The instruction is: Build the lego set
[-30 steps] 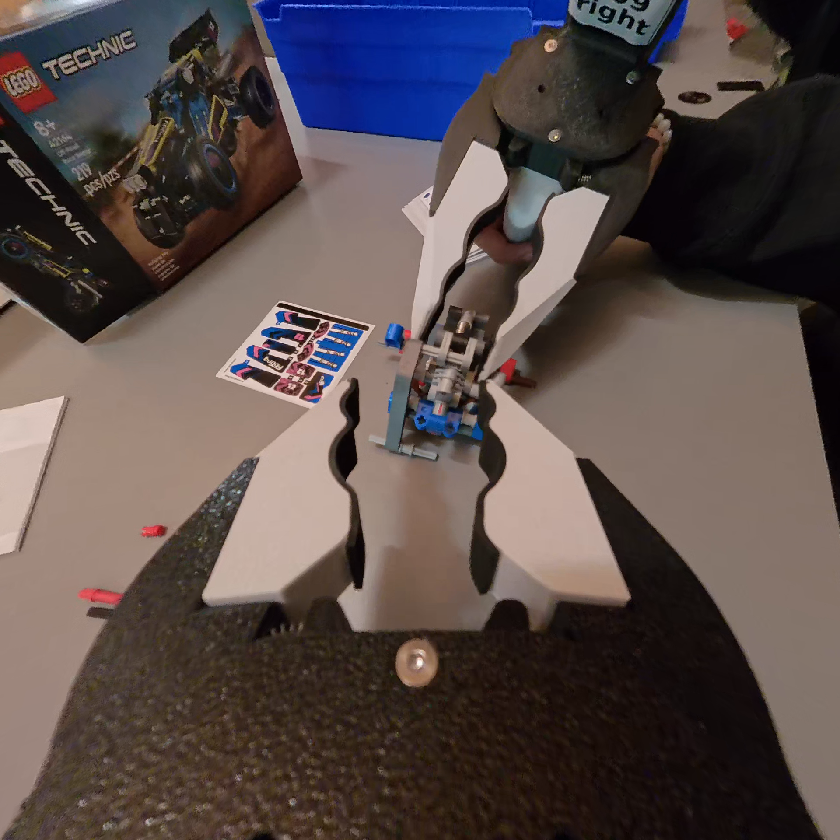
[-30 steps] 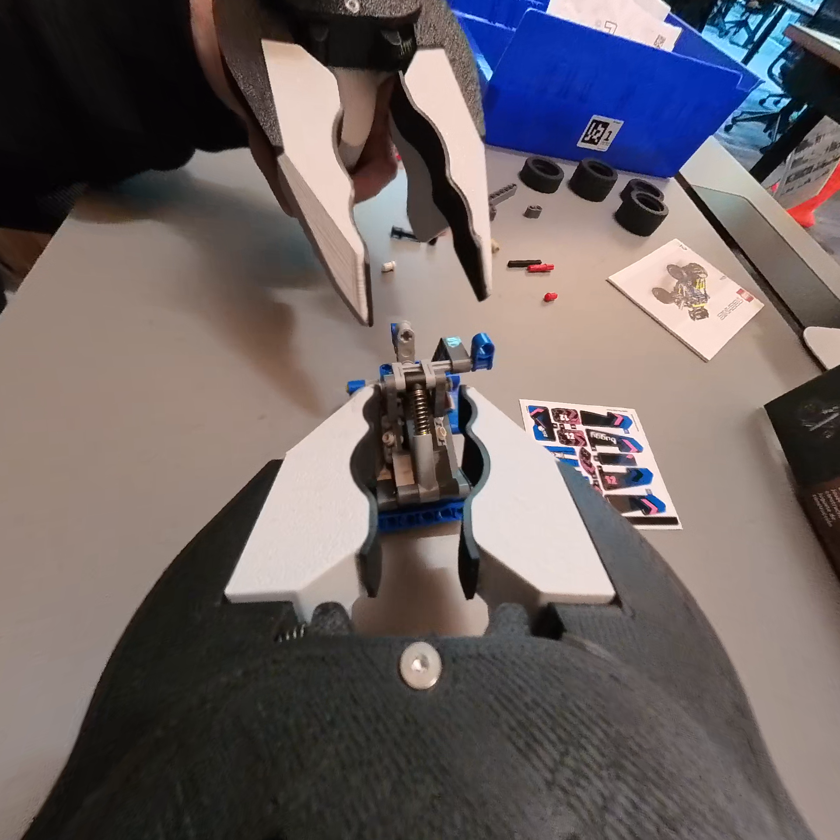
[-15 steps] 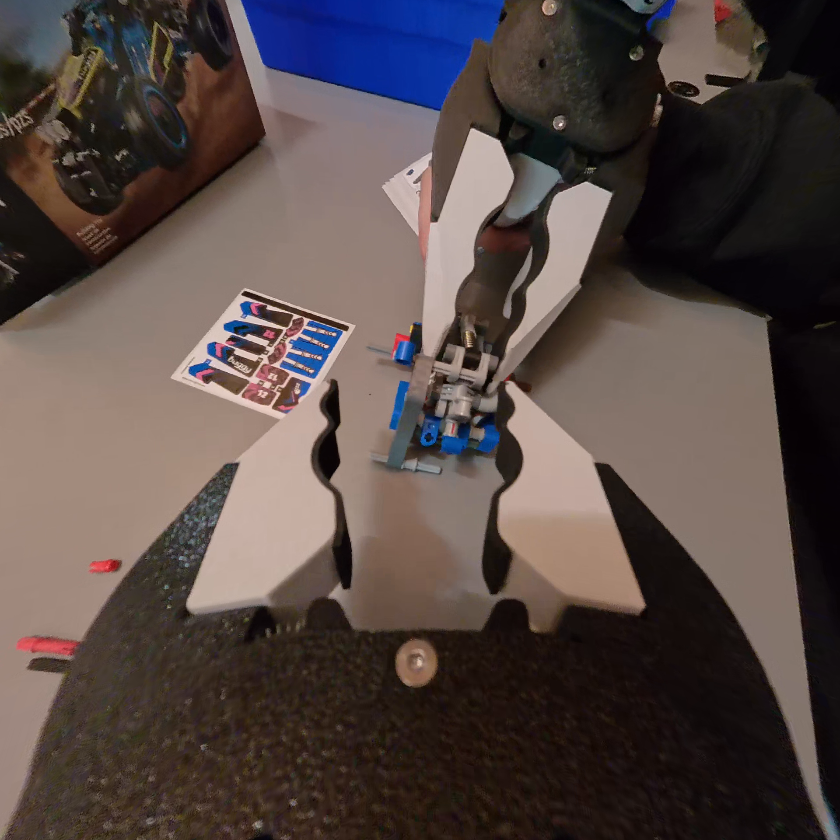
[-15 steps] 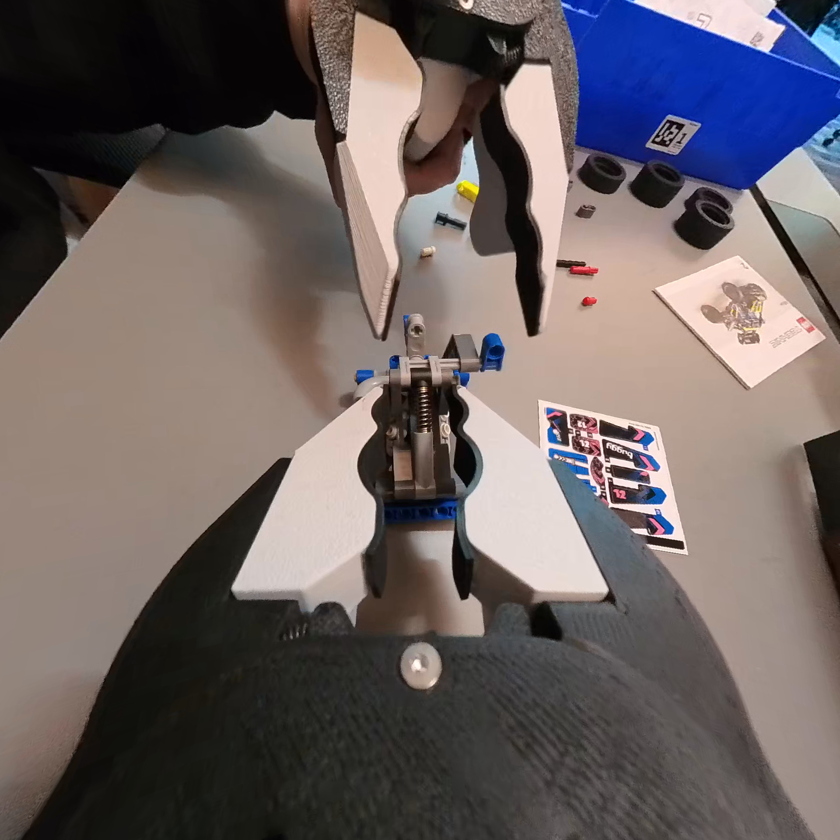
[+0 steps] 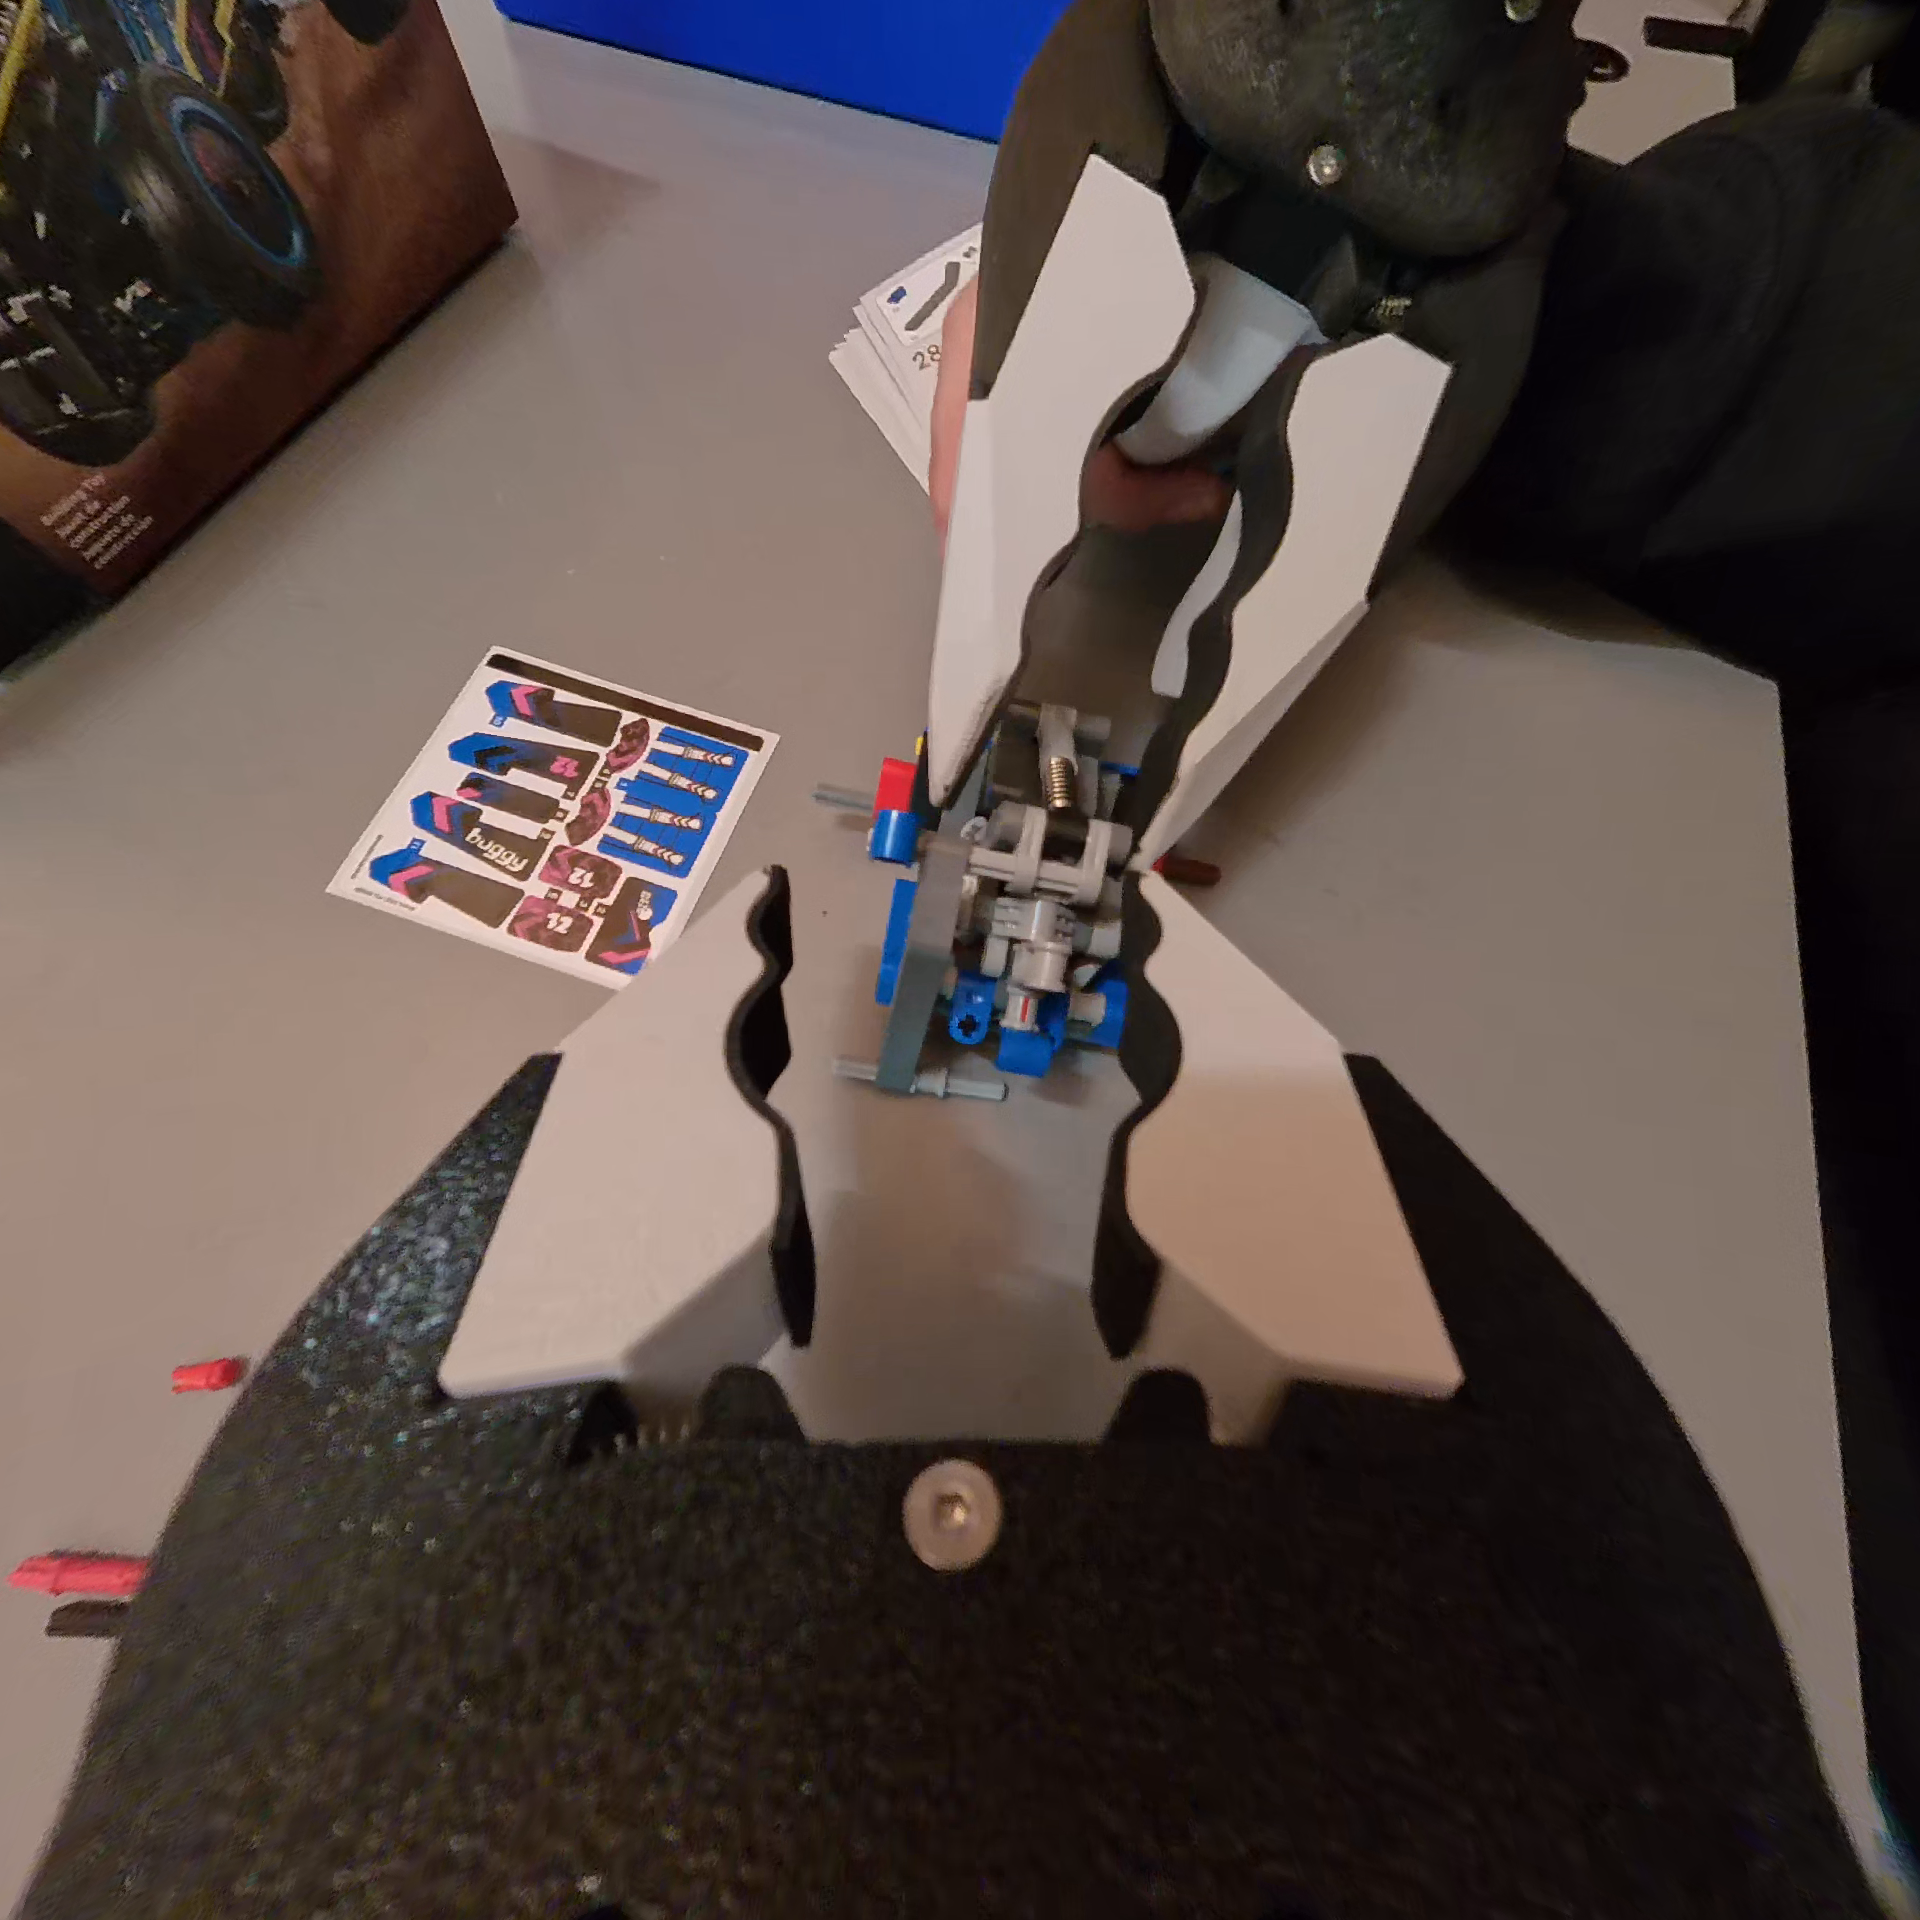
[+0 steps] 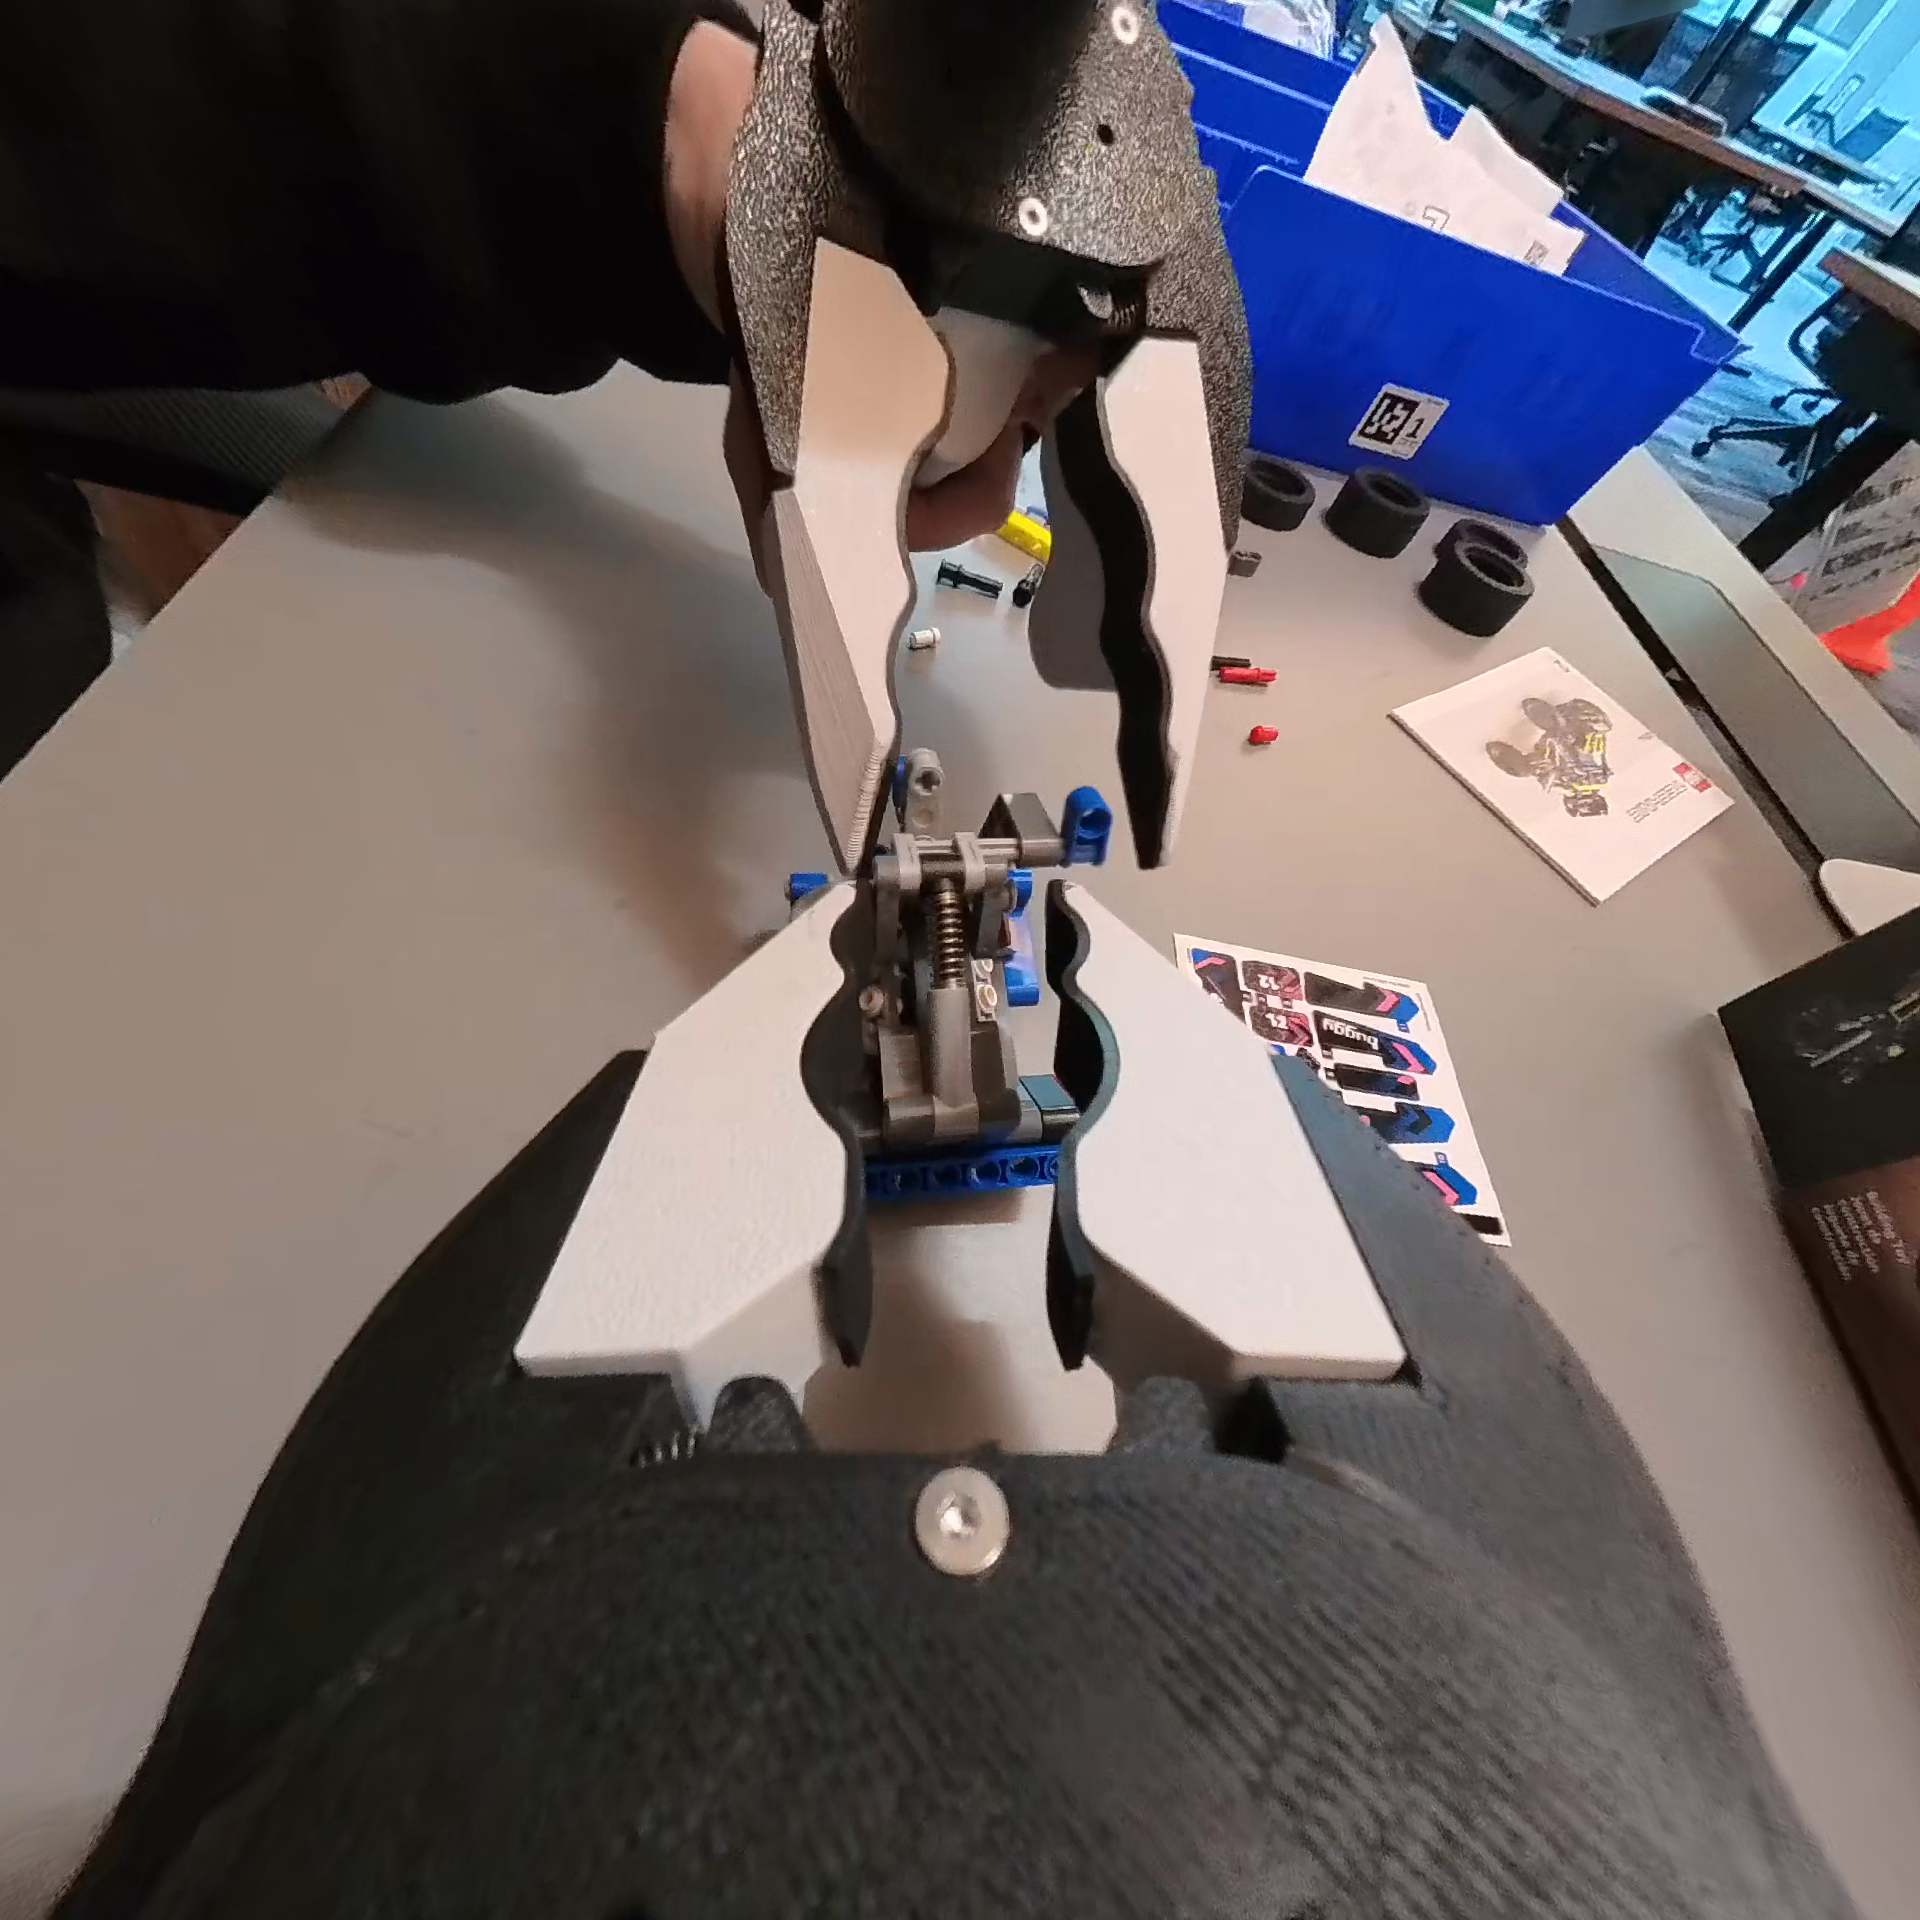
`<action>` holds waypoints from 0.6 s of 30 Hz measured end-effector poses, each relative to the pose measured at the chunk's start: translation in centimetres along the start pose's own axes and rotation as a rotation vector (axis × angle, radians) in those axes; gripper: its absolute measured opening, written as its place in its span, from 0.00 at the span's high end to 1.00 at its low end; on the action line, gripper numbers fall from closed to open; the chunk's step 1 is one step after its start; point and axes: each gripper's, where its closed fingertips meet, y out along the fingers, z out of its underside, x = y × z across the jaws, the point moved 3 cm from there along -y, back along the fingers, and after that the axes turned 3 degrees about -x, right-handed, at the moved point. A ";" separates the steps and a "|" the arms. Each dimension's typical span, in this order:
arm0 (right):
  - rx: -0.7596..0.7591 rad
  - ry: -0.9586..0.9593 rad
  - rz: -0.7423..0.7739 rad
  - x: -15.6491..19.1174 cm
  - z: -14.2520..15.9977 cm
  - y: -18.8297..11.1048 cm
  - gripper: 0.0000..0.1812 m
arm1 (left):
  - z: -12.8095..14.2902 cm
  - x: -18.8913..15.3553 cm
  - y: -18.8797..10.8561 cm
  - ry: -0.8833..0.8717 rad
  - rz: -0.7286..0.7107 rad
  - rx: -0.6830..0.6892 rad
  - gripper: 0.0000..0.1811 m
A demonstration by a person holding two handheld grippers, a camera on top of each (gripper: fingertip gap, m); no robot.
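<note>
Table (image 6: 436, 790): grey, carries all items listed.

Blue bin (image 6: 1455, 343): far right in the right wrist view; papers stand in it.

Set box (image 5: 208, 260): far left in the left wrist view, lying tilted.

Right hand-held gripper (image 6: 951, 894): fingers closed on the lower body of the assembly, one pad on each flank. It is the holding tool and the nearer of the two to the work.

Left hand-held gripper (image 5: 951, 904): jaws apart, nothing between them. In the right wrist view it comes from the far side, tips pointing down at the assembly's top; one tip looks to touch the upright grey lever, the other hangs just beside the blue connector.

Sticker sheet (image 5: 556, 816): flat, just left of the assembly in the left wrist view.

Instruction leaflet (image 6: 1558, 769): right, well apart.

Four black tyres (image 6: 1377, 509): in front of the bin.

Lego assembly (image 6: 951, 987): grey and blue, spring strut at centre; long axis runs from right hand-held gripper toward the left one. Judged: closing the left jaws would need them lowered over the far end.

Loose red pins (image 5: 208, 1374): near left.
</note>
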 end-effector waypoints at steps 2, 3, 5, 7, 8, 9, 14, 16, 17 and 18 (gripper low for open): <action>0.012 -0.014 0.002 0.1 0.1 0.1 0.84 | -0.1 0.0 -0.2 0.015 -0.006 0.005 0.67; 0.019 -0.022 0.005 0.1 0.1 0.2 0.84 | 0.0 0.0 -0.4 0.023 -0.010 0.008 0.68; 0.024 -0.031 0.003 0.2 0.2 0.2 0.87 | 0.0 -0.1 -0.8 0.047 -0.020 0.011 0.72; 0.023 -0.025 0.009 0.1 0.3 0.3 0.87 | 0.1 -0.2 -1.0 0.069 -0.032 0.014 0.75; 0.020 -0.020 0.008 0.1 0.3 0.3 0.87 | 0.1 -0.3 -0.9 0.075 -0.034 0.019 0.76; 0.018 -0.017 0.008 0.1 0.3 0.3 0.87 | 0.2 -0.3 -0.8 0.079 -0.040 0.026 0.76; 0.019 -0.019 0.008 0.1 0.2 0.6 0.87 | 0.2 -0.3 -0.1 0.108 -0.081 0.035 0.81; 0.016 -0.016 0.010 0.1 0.2 0.6 0.87 | 0.2 -0.3 -0.1 0.114 -0.085 0.035 0.82; 0.014 -0.013 0.011 0.1 0.2 0.6 0.87 | 0.2 -0.3 -0.1 0.107 -0.088 0.034 0.82; 0.013 -0.010 0.013 0.1 0.3 0.5 0.87 | 0.2 -0.2 0.0 0.109 -0.091 0.033 0.82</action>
